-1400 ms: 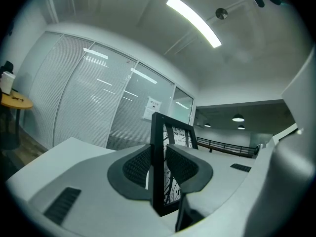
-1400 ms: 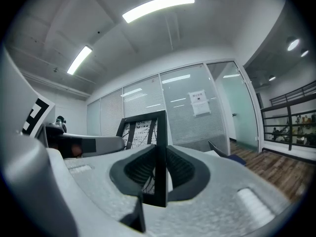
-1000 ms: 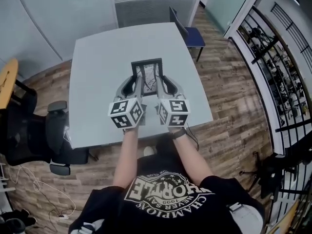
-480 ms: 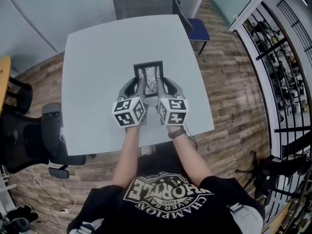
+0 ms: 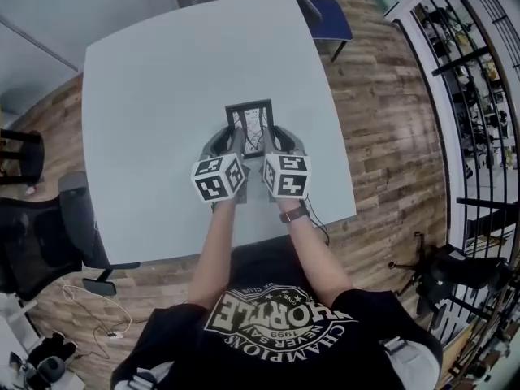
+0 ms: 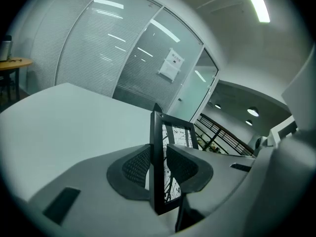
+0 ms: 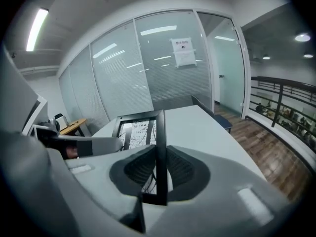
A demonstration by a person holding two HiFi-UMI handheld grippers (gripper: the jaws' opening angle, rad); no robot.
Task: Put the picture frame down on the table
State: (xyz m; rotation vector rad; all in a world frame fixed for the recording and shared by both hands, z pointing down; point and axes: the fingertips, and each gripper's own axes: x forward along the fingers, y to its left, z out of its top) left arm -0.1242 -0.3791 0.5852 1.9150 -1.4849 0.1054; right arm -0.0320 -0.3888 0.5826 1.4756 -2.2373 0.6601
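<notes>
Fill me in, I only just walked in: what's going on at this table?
A person holds a gripper in each hand and carries a black picture frame between them. The left gripper is shut on the frame's left edge, and the right gripper is shut on its right edge. The frame is over the grey table. Whether its bottom edge touches the tabletop cannot be told.

Matt black rim on picture frame (image 5: 249,120); smooth matt grey top on table (image 5: 154,96); wood-grain planks on floor (image 5: 382,128); matt grey plastic and ribbed black pads (image 6: 134,166) on left gripper (image 6: 158,158), right gripper (image 7: 160,168).
</notes>
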